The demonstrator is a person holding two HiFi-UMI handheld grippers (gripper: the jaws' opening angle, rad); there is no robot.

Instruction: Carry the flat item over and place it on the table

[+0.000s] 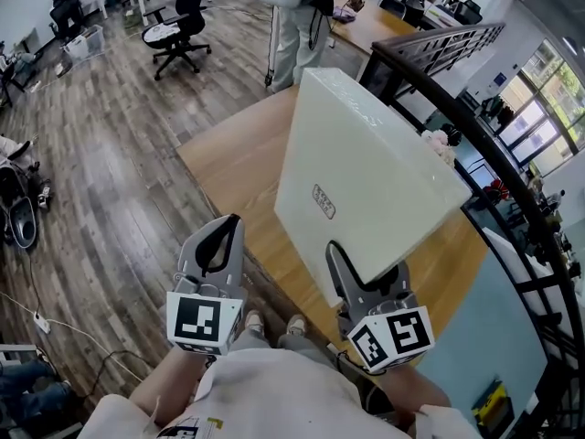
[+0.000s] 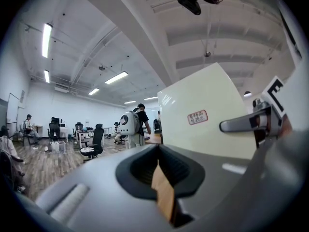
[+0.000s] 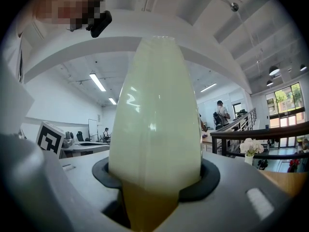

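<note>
The flat item is a wide white box (image 1: 366, 172) with a small red-edged label. It stands tilted on its edge in the air above the wooden table (image 1: 233, 158). My right gripper (image 1: 366, 277) is shut on its lower edge, with a finger on each face. In the right gripper view the box (image 3: 154, 110) rises between the jaws and fills the middle. My left gripper (image 1: 222, 236) points up to the left of the box, apart from it, shut with nothing in it. In the left gripper view the box (image 2: 203, 115) and the right gripper (image 2: 246, 123) show on the right.
A black railing (image 1: 475, 154) runs along the table's right side, with flowers (image 1: 439, 140) next to it. A person with a white backpack (image 1: 283, 7) stands at the table's far end. An office chair (image 1: 178, 30) stands on the wooden floor to the left.
</note>
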